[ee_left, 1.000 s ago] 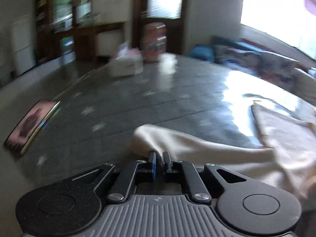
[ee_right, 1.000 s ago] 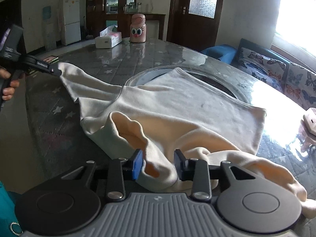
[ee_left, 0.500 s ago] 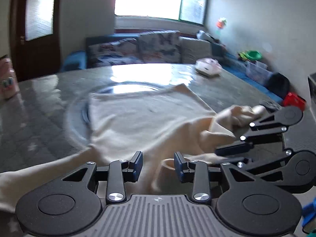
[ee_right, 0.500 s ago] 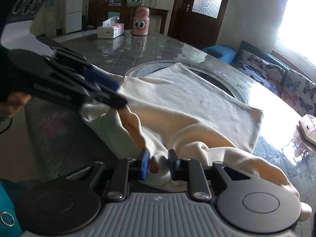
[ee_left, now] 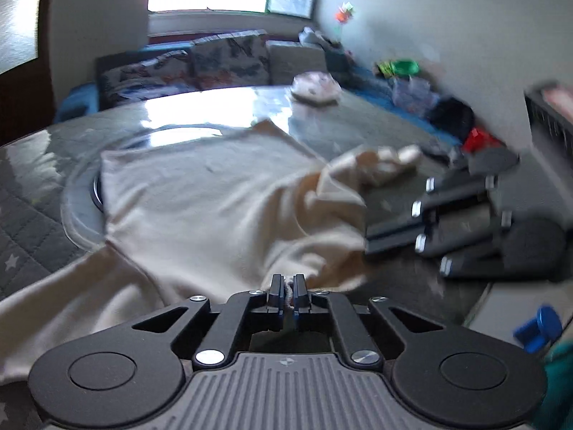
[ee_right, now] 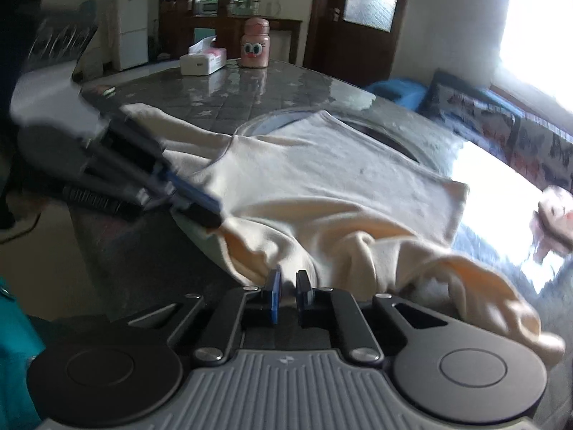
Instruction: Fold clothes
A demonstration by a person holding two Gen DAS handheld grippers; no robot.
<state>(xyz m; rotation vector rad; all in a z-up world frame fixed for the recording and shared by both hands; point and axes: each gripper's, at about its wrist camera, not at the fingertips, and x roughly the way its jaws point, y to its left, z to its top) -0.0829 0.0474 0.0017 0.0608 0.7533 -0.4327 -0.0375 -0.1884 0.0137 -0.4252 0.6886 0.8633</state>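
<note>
A cream long-sleeved top (ee_left: 215, 197) lies spread on the dark table (ee_left: 28, 193), one sleeve (ee_left: 386, 157) bunched at its right. My left gripper (ee_left: 286, 285) is shut on the top's near edge, cloth pinched between its fingertips. In the right wrist view the same left gripper (ee_right: 209, 215) comes in from the left and bites the cream top (ee_right: 340, 186). My right gripper (ee_right: 288, 283) is closing, narrow jaws on the near hem with cloth at the tips. From the left wrist view that right gripper (ee_left: 369, 242) sits close by, at the fabric's right edge.
A tissue box (ee_right: 202, 61) and a pink bottle with eyes (ee_right: 255, 47) stand at the table's far side. A pink-white item (ee_left: 315, 87) rests near the window-side edge. A glass turntable ring (ee_left: 82, 222) lies under the top. A sofa (ee_left: 215, 64) stands behind the table.
My left gripper left the far sleeve end, swung across toward the right gripper, opened, then shut on the near edge. The right gripper's jaws narrowed onto the hem.
</note>
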